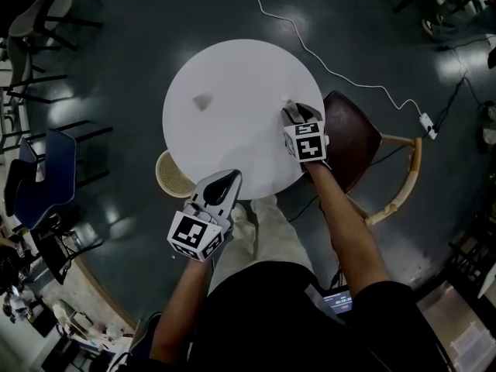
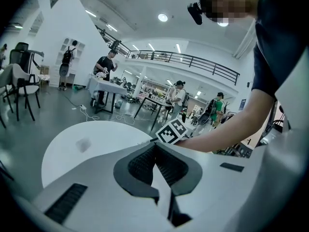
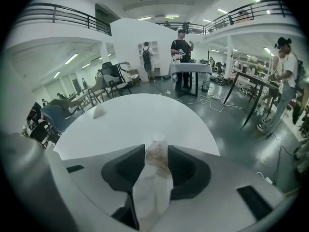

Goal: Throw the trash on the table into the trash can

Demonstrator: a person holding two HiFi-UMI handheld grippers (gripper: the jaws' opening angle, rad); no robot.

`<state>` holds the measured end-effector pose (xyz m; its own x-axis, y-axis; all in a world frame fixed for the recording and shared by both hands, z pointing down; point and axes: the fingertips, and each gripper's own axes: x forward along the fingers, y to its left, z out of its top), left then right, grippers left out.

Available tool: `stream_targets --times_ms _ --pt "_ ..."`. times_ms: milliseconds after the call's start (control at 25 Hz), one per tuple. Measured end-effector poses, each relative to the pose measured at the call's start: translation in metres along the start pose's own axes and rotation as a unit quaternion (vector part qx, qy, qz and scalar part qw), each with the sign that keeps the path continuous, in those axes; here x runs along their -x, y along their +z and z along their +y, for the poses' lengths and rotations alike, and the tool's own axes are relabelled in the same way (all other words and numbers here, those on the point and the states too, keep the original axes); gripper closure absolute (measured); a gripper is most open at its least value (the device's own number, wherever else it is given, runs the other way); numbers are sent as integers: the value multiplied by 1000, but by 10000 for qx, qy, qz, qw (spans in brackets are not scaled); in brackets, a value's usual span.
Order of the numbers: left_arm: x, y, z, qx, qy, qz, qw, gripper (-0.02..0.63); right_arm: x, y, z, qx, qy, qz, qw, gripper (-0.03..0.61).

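Currently we pinch the paper wad (image 3: 157,161) in the right gripper (image 1: 294,113) at the table (image 1: 232,76) right edge, bound for the bin (image 1: 172,175) at lower left (left gripper (image 1: 229,180) closed, empty).

I log a round white table (image 1: 232,68) with a small crumpled wad (image 1: 202,101) lying on its top, left of centre in the head view, well apart from a stained tissue (image 3: 157,158) at the right rim, whose contact with the top I cannot make out.
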<state>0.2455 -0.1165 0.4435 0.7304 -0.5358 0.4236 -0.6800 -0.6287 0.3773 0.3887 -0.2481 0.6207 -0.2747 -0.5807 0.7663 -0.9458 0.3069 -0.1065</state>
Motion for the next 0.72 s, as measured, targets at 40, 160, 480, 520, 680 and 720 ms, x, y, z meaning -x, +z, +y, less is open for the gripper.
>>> stream_targets --times_ms 40,160,480,520,680,720 --pt "0 0 -1 7 8 10 10000 598 0 0 -1 30 -20 17 10000 422" --pt "-1 -2 -3 4 7 0 10000 598 -1 -1 -3 56 -80 26 9999 467" --pt "1 -1 -5 -12 42 -16 10000 598 4 4 -1 128 -152 25 9998 535" --pt "2 0 -6 -21 47 -21 10000 598 6 4 -1 135 -150 1 9998 539" --pt "3 3 -8 -39 64 -16 10000 598 11 6 2 138 -101 -72 9998 541" --pt "3 4 -8 -42 70 -16 10000 598 12 7 2 133 -90 -88 9998 541"
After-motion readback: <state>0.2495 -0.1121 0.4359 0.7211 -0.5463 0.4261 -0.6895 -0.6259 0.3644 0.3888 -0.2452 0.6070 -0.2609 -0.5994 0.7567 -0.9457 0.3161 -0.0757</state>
